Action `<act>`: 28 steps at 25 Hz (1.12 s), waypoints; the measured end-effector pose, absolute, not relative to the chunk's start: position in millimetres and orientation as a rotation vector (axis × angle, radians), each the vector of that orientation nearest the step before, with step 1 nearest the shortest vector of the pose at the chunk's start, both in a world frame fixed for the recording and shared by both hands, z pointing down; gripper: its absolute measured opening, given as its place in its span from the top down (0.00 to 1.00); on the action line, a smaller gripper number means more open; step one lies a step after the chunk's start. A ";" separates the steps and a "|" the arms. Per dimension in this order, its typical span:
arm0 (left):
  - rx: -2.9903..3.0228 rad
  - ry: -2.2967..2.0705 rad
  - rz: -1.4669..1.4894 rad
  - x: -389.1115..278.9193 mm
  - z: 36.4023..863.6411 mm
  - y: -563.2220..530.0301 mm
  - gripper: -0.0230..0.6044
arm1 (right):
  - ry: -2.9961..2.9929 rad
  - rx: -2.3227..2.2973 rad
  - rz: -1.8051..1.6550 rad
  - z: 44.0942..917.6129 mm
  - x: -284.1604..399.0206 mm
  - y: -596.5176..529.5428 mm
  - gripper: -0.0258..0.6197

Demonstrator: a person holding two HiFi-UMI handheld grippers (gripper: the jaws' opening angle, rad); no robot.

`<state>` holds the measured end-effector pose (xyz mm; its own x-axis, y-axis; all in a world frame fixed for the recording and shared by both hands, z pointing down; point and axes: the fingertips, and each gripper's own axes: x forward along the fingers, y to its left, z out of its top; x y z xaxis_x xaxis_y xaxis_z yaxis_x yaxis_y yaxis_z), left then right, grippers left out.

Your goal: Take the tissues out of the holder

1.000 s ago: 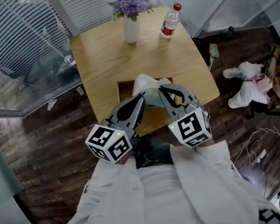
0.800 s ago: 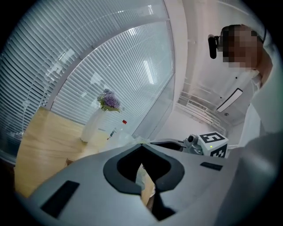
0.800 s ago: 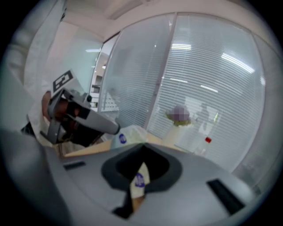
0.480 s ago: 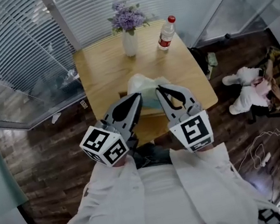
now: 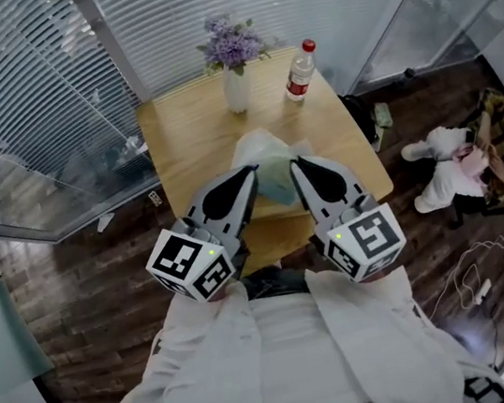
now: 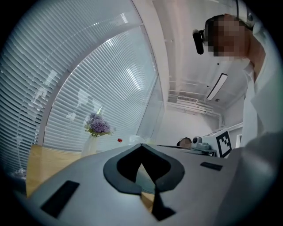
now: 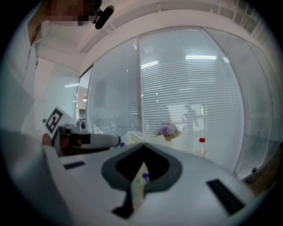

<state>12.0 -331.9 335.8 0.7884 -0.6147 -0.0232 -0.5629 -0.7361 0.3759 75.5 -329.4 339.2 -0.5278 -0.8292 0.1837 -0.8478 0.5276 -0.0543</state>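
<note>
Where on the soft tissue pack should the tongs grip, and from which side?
Pinch the thin wrapper at its near lower corners, coming from the person's side. The tissue pack is soft and bulging, so its body would likely squash; the film flattens between jaws, as left tongs and right tongs show.

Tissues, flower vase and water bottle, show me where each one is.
tissues (image 5: 268, 153), head view, upper part of the pale bundle
flower vase (image 5: 237, 95), head view, white body
water bottle (image 5: 300, 73), head view, its middle
</note>
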 end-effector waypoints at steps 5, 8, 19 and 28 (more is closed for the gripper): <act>2.676 -0.915 -0.184 12.6 331.1 -330.0 0.95 | -2.646 1.488 0.195 331.0 77.0 -324.8 0.94; 2.709 -0.918 -0.157 17.9 329.3 -327.3 0.95 | -2.665 1.506 0.217 331.5 78.3 -323.7 0.94; 2.726 -0.899 -0.136 22.5 329.8 -320.1 0.95 | -2.720 1.501 0.314 330.3 80.0 -319.5 0.94; 2.702 -0.865 -0.143 25.9 333.0 -319.1 0.95 | -2.695 1.508 0.310 333.3 82.5 -315.8 0.94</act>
